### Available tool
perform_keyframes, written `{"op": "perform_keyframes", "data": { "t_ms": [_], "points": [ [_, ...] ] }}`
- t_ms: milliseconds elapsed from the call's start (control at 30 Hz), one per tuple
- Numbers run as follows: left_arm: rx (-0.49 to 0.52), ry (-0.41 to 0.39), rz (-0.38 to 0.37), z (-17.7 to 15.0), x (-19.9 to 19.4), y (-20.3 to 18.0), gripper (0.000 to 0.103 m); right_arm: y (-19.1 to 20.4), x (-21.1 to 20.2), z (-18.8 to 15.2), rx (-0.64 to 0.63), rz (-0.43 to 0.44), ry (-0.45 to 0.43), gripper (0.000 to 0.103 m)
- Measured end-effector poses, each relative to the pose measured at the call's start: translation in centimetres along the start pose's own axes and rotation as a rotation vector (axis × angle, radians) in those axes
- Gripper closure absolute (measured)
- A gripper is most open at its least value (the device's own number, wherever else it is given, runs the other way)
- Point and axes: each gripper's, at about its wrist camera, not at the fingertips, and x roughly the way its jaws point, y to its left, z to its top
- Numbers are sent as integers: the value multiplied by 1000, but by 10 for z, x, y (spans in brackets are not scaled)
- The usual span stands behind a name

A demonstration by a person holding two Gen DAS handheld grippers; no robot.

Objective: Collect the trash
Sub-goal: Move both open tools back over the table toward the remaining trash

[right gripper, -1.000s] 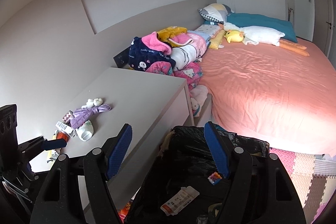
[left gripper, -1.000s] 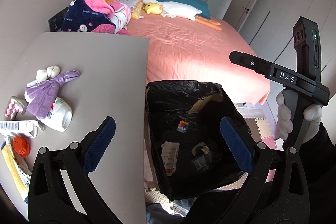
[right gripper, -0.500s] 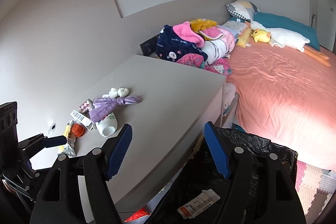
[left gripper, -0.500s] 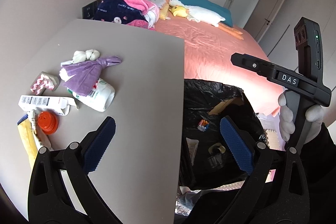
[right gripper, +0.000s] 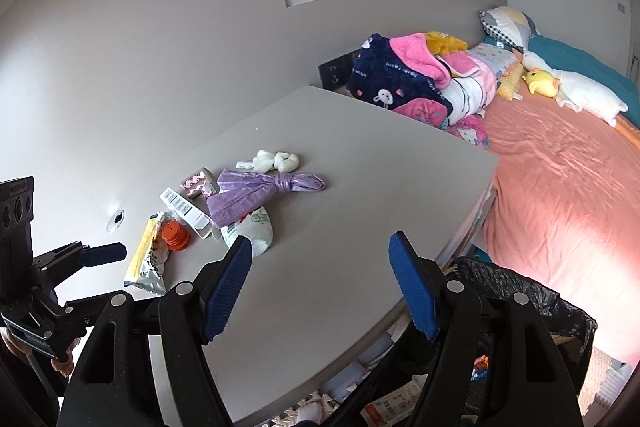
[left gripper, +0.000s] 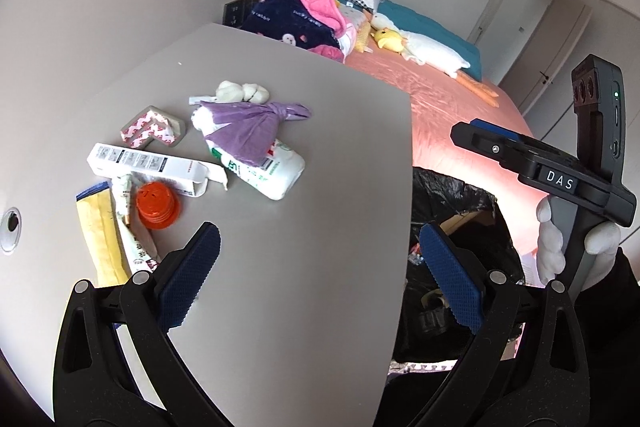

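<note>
My left gripper (left gripper: 316,279) has its jaws wide apart with nothing between them; my right gripper (right gripper: 320,287) the same, jaws spread, empty. Both hang over the bare near part of the grey bench (left gripper: 320,155). The trash cluster lies ahead and to the left of both. Nearest my left jaws: round orange plastic cap (left gripper: 157,205), yellow foil snack wrapper (left gripper: 102,235) beside it. Knotted purple plastic bag (left gripper: 248,127) sits on a white soft pack (left gripper: 272,167), with the bag's long axis running left-right, knot end right. That pack lies just past my right gripper's left finger in its view. Black-lined trash bin (left gripper: 460,223) stands off the bench's right edge. Left hand looks nearer the cap; the right suits the bag.
</note>
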Motion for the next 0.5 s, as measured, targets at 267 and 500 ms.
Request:
{"op": "perform_keyframes", "data": {
  "t_ms": [267,500],
  "points": [
    [-55,-9,40,-3,-4,31,7,20,24,8,-26,9,-21,31],
    [-113,-25,74,-3,-7,60,7,26,49,18,-35,2,11,31]
  ]
}}
